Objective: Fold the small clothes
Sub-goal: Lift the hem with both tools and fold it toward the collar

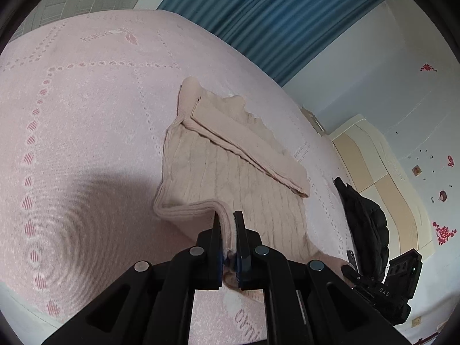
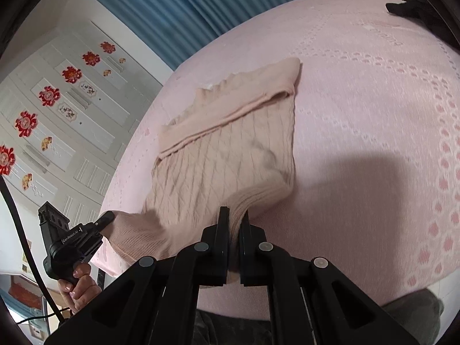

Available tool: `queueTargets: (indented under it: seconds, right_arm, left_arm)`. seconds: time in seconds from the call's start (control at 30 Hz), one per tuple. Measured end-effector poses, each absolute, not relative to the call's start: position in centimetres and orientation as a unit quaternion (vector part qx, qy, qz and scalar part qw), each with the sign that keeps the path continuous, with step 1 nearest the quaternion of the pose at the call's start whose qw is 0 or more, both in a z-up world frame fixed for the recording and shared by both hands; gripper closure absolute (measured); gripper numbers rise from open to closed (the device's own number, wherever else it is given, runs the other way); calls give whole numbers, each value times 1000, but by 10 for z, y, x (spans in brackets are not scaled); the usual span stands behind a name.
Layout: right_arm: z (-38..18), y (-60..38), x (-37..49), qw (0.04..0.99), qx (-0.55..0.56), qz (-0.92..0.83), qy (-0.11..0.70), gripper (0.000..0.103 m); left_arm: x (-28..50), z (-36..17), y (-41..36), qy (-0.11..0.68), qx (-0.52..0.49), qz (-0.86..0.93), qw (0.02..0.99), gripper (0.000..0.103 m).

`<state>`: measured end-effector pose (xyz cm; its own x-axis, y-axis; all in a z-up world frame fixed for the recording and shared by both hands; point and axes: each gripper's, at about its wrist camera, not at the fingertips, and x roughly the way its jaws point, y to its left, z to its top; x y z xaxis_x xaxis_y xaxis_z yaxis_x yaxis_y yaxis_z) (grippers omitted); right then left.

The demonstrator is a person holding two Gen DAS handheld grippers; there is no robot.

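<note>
A small beige cable-knit sweater (image 1: 230, 172) lies on the pink bed, its sleeves folded across the upper body; it also shows in the right wrist view (image 2: 218, 149). My left gripper (image 1: 228, 224) is shut on the sweater's ribbed bottom hem at its left corner, which is lifted off the bed. My right gripper (image 2: 236, 215) is shut on the hem at the other corner, also lifted. The right gripper shows at the right of the left wrist view (image 1: 352, 260), and the left gripper, held by a hand, at the left of the right wrist view (image 2: 107, 218).
The pink patterned bedspread (image 1: 86, 115) spreads wide around the sweater. A black jacket (image 1: 365, 218) lies at the bed's edge. Blue curtains (image 1: 273, 14) and a white wardrobe with red decorations (image 2: 51, 109) stand beyond the bed.
</note>
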<state>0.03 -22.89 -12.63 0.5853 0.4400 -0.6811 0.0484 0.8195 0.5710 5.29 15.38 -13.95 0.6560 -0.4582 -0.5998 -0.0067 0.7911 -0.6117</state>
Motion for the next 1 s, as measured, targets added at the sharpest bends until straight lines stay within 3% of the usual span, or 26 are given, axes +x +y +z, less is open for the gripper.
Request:
queueTargets:
  seconds: [1.0]
  right_arm:
    - [-94,-254,115,848,319,89,415,98]
  left_arm:
    - [155,-93,143,365,-243,-74,896,97]
